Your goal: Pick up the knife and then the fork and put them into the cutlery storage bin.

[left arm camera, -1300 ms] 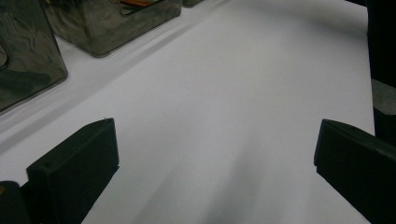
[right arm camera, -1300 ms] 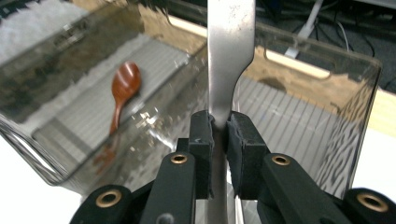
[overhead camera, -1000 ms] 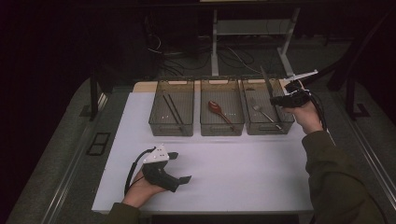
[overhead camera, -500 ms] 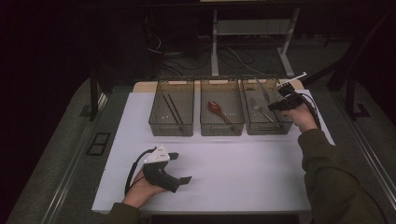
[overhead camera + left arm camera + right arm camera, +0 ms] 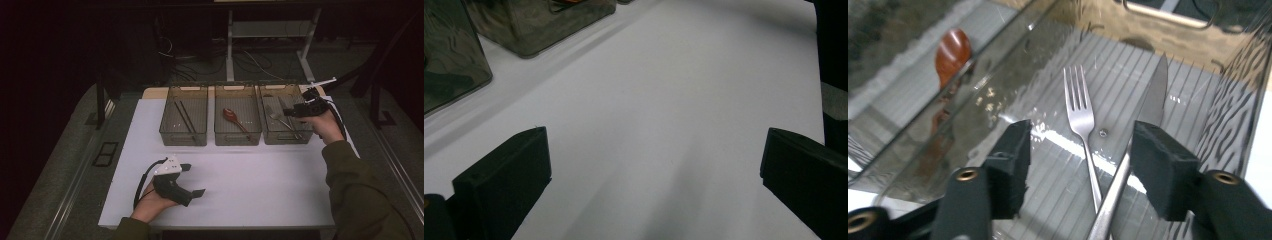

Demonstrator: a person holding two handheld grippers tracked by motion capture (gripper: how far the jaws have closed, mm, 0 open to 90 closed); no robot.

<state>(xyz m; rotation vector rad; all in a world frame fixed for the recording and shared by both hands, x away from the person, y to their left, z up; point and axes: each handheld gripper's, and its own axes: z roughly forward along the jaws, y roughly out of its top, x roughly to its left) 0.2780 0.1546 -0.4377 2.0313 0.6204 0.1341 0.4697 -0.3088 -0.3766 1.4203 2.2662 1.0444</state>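
Right bin (image 5: 287,137), knife (image 5: 1140,150) beside fork (image 5: 1079,117): your right gripper (image 5: 1080,165) is hovering, jaws just parted off the knife, now deposited; left gripper (image 5: 654,165) is idling agape.

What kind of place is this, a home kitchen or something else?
Probably a lab or test workspace, not a kitchen: a table with a white sheet, three clear bins that hold cutlery, and cables on the dark floor behind under a metal stand.

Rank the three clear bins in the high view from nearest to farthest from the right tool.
1. Right bin, holding a fork and knife: the right tool is over it.
2. Middle bin, with the red spoon, next leftward.
3. Left bin, with dark sticks, farthest left.
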